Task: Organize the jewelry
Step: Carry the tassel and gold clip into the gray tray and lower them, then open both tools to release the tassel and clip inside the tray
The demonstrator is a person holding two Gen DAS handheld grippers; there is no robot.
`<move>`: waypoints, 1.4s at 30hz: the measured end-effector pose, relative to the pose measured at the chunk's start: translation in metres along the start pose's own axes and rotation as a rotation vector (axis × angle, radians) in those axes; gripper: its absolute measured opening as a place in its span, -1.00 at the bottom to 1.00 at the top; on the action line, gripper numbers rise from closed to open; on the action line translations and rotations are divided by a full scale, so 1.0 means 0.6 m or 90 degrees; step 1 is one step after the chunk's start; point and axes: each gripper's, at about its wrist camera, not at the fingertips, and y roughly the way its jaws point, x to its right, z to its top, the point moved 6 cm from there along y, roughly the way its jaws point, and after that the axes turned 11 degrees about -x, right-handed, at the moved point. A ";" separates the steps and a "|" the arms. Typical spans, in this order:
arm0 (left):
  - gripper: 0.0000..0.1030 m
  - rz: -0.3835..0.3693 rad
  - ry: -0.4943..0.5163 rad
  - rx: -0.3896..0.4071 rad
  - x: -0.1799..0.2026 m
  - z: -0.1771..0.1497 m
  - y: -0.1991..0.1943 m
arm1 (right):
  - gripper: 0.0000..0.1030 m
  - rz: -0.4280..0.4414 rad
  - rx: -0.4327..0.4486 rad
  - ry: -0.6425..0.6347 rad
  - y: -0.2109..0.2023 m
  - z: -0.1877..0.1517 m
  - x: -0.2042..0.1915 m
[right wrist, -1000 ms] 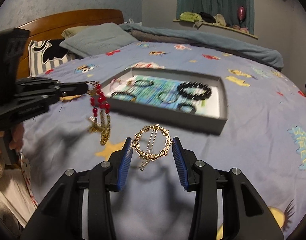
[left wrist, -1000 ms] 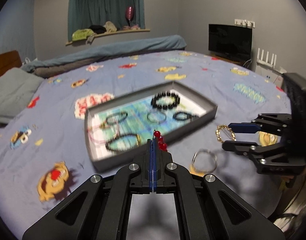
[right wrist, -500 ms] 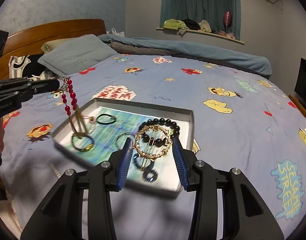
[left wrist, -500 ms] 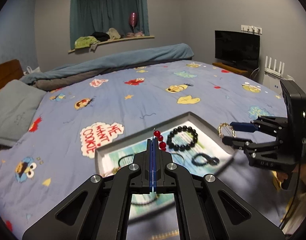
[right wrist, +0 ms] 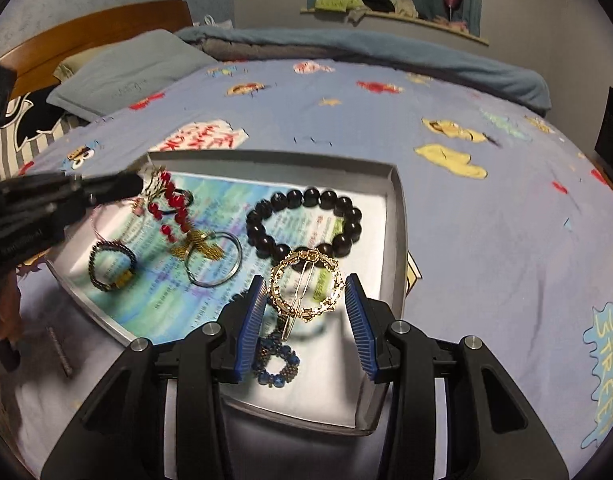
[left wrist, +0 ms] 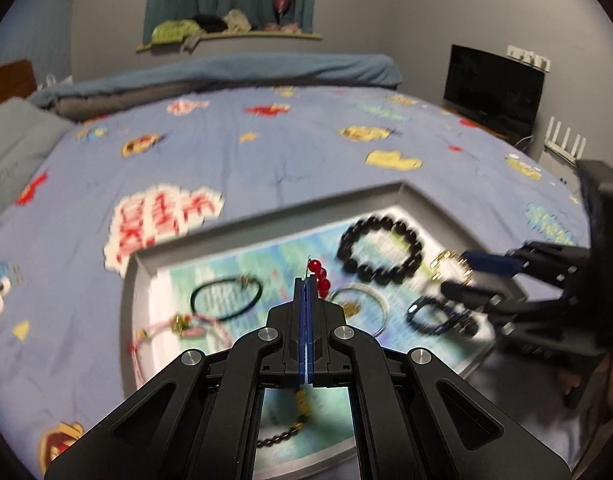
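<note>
A grey tray lies on the blue bed and holds a black bead bracelet, a silver ring, dark bands and a blue beaded piece. My left gripper is shut on a red-bead earring with gold tassel, hanging over the tray's left part. My right gripper is shut on a round gold hair clip, held over the tray's near right part.
The bedspread with cartoon prints surrounds the tray. Pillows and a wooden headboard lie far left in the right wrist view. A TV stands at the far right. A thin dark rod lies beside the tray.
Both grippers have moved in over the tray and lower, each still holding its piece. The red earring now hangs just above the tray floor.
</note>
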 end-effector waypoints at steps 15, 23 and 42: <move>-0.98 0.045 -0.012 -0.033 -0.048 -0.031 0.022 | -0.20 -0.038 -0.042 0.002 0.032 0.007 -0.013; -0.98 0.054 -0.010 -0.038 -0.048 -0.034 0.027 | -0.20 -0.029 -0.023 0.004 0.028 0.007 -0.013; 0.22 0.070 -0.033 0.000 -0.029 -0.026 -0.051 | 0.46 -0.011 0.069 0.032 -0.078 0.002 0.003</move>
